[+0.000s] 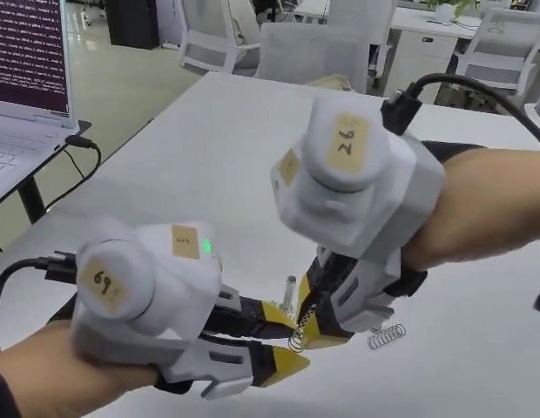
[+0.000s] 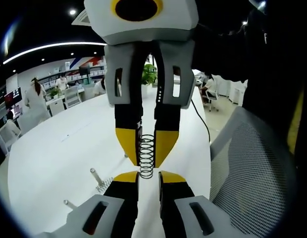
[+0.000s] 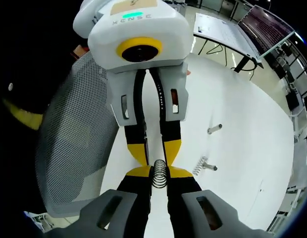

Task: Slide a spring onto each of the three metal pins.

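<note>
The number 26 was handwritten on a tan label (image 1: 347, 144) atop the right gripper (image 1: 312, 327). On the left gripper (image 1: 286, 341), 69 was marked on a sticker (image 1: 107, 287), and "HENSE" was printed on its white housing (image 3: 131, 22). The laptop screen (image 1: 26, 52) text could not be read.

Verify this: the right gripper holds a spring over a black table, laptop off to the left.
Wrong on colour: the table is white, not black, as the head view shows. The right gripper does hold a spring, laptop off to the left.

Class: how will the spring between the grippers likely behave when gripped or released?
The spring is a thin, open wire coil, so it probably bends and squashes easily. Being round, it could roll on the smooth table if dropped.
</note>
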